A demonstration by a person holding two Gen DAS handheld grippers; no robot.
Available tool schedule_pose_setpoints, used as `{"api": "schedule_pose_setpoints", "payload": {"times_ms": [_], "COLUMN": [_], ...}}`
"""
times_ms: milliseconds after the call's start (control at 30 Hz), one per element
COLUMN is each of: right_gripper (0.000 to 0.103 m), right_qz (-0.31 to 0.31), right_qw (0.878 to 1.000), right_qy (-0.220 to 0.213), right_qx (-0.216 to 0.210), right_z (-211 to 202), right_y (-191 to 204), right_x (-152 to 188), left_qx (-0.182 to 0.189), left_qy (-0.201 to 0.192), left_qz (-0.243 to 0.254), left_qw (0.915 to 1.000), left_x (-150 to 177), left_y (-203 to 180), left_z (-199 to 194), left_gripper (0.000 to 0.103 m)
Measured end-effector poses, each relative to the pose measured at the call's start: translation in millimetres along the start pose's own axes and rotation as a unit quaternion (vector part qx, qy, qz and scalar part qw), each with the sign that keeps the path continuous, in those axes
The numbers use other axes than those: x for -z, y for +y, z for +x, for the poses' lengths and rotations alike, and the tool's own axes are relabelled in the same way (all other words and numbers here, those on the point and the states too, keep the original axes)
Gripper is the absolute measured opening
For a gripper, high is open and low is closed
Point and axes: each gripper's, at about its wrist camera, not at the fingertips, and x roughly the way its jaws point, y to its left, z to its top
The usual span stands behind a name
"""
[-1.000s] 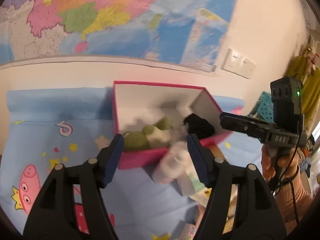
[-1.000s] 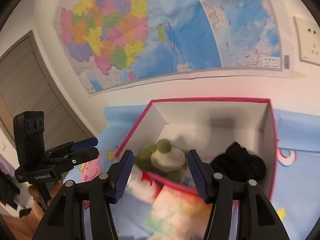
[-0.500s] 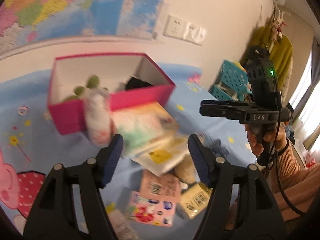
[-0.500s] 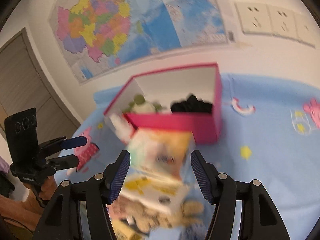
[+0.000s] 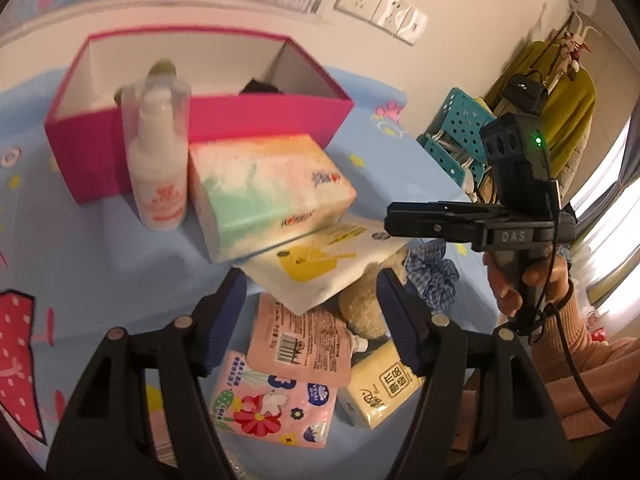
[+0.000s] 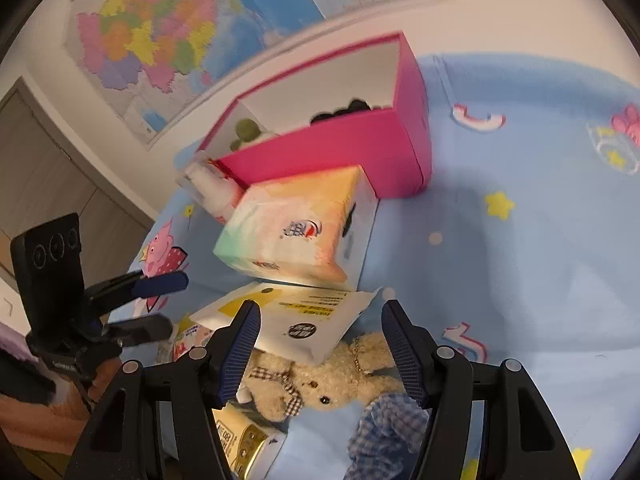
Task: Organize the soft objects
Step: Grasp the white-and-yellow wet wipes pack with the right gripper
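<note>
Both grippers hang above the clutter on the blue cartoon-print sheet [image 6: 520, 240]; the left gripper [image 5: 310, 316] has its fingers spread wide with nothing between them; the right gripper [image 6: 320, 344] is spread just as wide, also empty; below the right one lies the cream teddy bear [image 6: 320, 384], on its back, half under a white-and-yellow pouch [image 6: 296, 316]; a blue checked scrunchie [image 6: 388, 428] sits just to the bear's right, near the camera; on the far side stands the pink box [image 5: 260, 120], open-topped, with a green plush [image 6: 246, 130] at its left end and something black [image 6: 344, 110] at its right; a pastel tissue pack [image 5: 268, 192] leans just in front of the box; a white pump bottle [image 5: 158, 160] stands upright to its left; nearest the left gripper lie a pink sachet [image 5: 298, 344], a floral tissue packet [image 5: 272, 404] and a yellow tissue pack [image 5: 380, 392].
</note>
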Motion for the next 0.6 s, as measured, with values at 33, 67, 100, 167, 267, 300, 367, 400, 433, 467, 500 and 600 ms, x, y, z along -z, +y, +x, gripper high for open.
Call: {"api": "schedule_pose_setpoints", "payload": {"times_ms": [33, 67, 100, 167, 267, 300, 367, 400, 433, 467, 500, 600], "right_gripper": [0.064, 0.064, 0.064, 0.064, 0.061, 0.059, 0.048, 0.047, 0.046, 0.044, 0.044, 0.041], "right_qz": [0.004, 0.008, 0.012, 0.019, 0.019, 0.022, 0.024, 0.024, 0.023, 0.022, 0.022, 0.033], "right_qw": [1.000, 1.000, 1.000, 0.999, 0.999, 0.999, 0.998, 0.998, 0.998, 0.998, 0.998, 0.998], "right_qy": [0.005, 0.011, 0.020, 0.027, 0.022, 0.022, 0.023, 0.023, 0.022, 0.021, 0.021, 0.022], "right_qx": [-0.003, -0.005, -0.009, -0.021, -0.027, -0.033, -0.051, -0.052, -0.052, -0.052, -0.052, -0.055], "right_z": [4, 7, 12, 15, 15, 14, 13, 13, 12, 11, 11, 8], "right_y": [-2, -4, -6, -8, -11, -13, -13, -13, -13, -12, -12, -15], "right_x": [0, 1, 1, 4, 5, 5, 6, 7, 7, 7, 8, 8], "left_qx": [0.005, 0.010, 0.014, 0.023, 0.040, 0.046, 0.049, 0.050, 0.051, 0.053, 0.055, 0.058], "left_qy": [0.007, 0.013, 0.020, 0.039, 0.056, 0.060, 0.064, 0.066, 0.067, 0.067, 0.066, 0.067], "left_qz": [-0.002, -0.006, -0.011, -0.021, -0.032, -0.035, -0.040, -0.043, -0.044, -0.045, -0.047, -0.045], "left_qw": [1.0000, 0.9998, 0.9996, 0.9988, 0.9971, 0.9966, 0.9960, 0.9956, 0.9955, 0.9953, 0.9952, 0.9951], "left_x": [0, 1, 1, 3, 5, 6, 7, 7, 7, 7, 7, 6], "left_y": [2, 4, 7, 11, 15, 16, 18, 18, 19, 19, 19, 18], "left_z": [3, 6, 9, 18, 27, 29, 32, 34, 34, 35, 35, 35], "left_gripper": [0.069, 0.069, 0.069, 0.069, 0.069, 0.069, 0.069, 0.069, 0.069, 0.068, 0.068, 0.068]}}
